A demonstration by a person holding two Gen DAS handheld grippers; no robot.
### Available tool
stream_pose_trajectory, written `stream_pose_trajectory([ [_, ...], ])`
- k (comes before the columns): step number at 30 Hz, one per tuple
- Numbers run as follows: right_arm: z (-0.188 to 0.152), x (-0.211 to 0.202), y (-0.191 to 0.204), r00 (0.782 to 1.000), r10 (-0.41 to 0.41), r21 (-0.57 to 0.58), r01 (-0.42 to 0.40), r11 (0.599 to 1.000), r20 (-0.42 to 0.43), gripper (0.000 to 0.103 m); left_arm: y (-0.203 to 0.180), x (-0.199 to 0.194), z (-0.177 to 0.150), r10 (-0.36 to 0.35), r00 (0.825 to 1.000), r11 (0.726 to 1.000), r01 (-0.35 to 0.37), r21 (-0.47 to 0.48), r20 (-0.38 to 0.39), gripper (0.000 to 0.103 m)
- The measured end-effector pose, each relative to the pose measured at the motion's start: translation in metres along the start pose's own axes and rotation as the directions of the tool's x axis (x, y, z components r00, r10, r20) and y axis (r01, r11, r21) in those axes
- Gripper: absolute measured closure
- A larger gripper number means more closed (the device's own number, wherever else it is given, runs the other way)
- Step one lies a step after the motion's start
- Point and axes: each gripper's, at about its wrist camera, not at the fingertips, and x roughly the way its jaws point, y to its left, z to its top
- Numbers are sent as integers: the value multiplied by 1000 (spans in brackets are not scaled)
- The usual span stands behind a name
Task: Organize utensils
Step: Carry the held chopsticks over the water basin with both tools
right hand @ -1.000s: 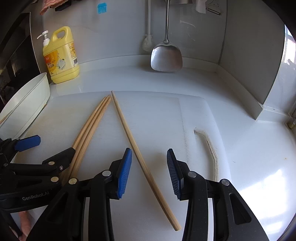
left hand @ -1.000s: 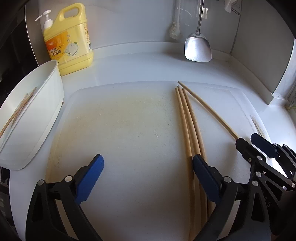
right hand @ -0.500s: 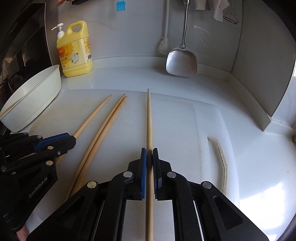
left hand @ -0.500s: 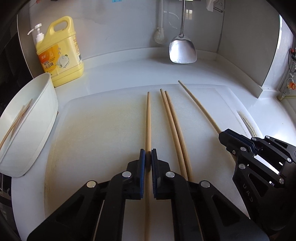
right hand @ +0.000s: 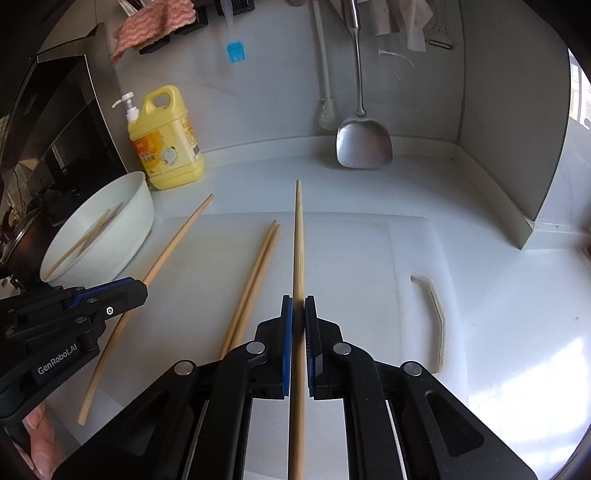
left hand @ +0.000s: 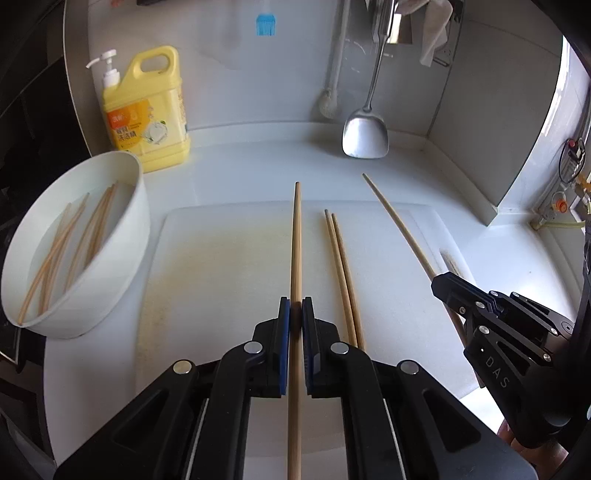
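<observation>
The left hand-held gripper [left hand: 295, 314] is clamped on a long wooden chopstick [left hand: 296, 251], its blue pads pressed against the stick on both sides, and the stick runs straight away from the camera with its tip over the far edge of the white cutting board [left hand: 221, 266]. The right hand-held gripper [right hand: 298, 306] is likewise closed tight on a second chopstick [right hand: 298, 243], which points toward the far wall. In the left wrist view the right hand-held gripper appears at the right edge with its chopstick slanting far and to the left. Between the two held sticks, a pair of chopsticks [left hand: 341, 266] lies side by side and touching on the cutting board. The board sits on the white counter [left hand: 258, 162]. At the left, a white bowl [left hand: 122, 258] stands just beside the board, with several more chopsticks [left hand: 70, 243] lying loose inside it. Behind the bowl, at the far left of the counter, stands a yellow detergent bottle [left hand: 147, 114] with a white pump. A metal spatula [left hand: 365, 136] hangs against the far wall, its blade just above the counter, and a small blue brush [left hand: 265, 25] hangs higher on the wall.
</observation>
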Motion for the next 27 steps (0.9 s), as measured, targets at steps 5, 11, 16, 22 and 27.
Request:
stream_pose_trajectory([
  [5,20,-17,40,997,78,-16,-78,997,2,97,43,-42,7,32,999,996,-31,-81,16,96],
  [11,46,-10,121,985,174,-55,-174,983,-1,97,131,-70,22,112,993,982,-106,-157,31,96],
  [16,64,14,199,975,221,-80,-222,972,-17,97,211,-68,39,147,989,974,-142,-178,16,96],
  [22,86,60,273,967,245,-80,-250,965,-69,97,280,-42,47,142,989,974,-147,-174,-45,96],
  [27,94,95,302,968,217,-57,-225,973,-125,97,309,-13,46,111,988,976,-129,-175,-110,96],
])
